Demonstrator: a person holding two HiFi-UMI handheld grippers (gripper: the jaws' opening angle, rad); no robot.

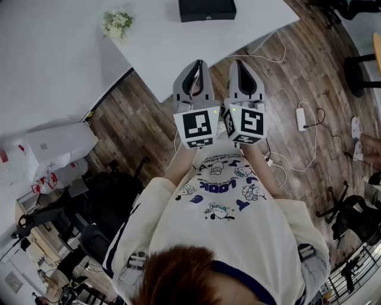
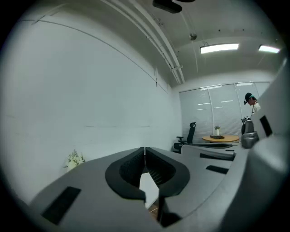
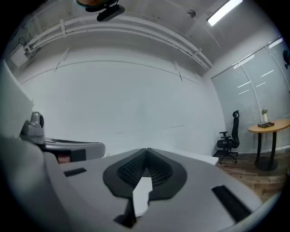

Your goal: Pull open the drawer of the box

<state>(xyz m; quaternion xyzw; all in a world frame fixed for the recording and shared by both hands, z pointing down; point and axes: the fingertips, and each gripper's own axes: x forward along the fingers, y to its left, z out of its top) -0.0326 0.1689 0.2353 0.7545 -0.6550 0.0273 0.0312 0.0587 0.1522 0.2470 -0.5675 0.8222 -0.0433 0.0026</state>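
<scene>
Head view: the flat black rectangular box (image 1: 207, 9) lies on the white table (image 1: 71, 59), long axis crosswise, well ahead of both grippers. The left gripper (image 1: 199, 62) lines up with it slightly better than the right gripper (image 1: 241, 62).

Left gripper view: jaws pressed together, empty, box out of sight.

Right gripper view: the same.

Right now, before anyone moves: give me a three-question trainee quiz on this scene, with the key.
1. True or false: the left gripper grips the black box.
2. Multiple choice: in the head view, what stands on the white table to the left of the box? A) a mug B) flowers C) a laptop
3. Short answer: how do the jaws of the right gripper stand?

Key
1. False. It is well apart from the box, shut and empty.
2. B.
3. Closed, with nothing between them.
</scene>
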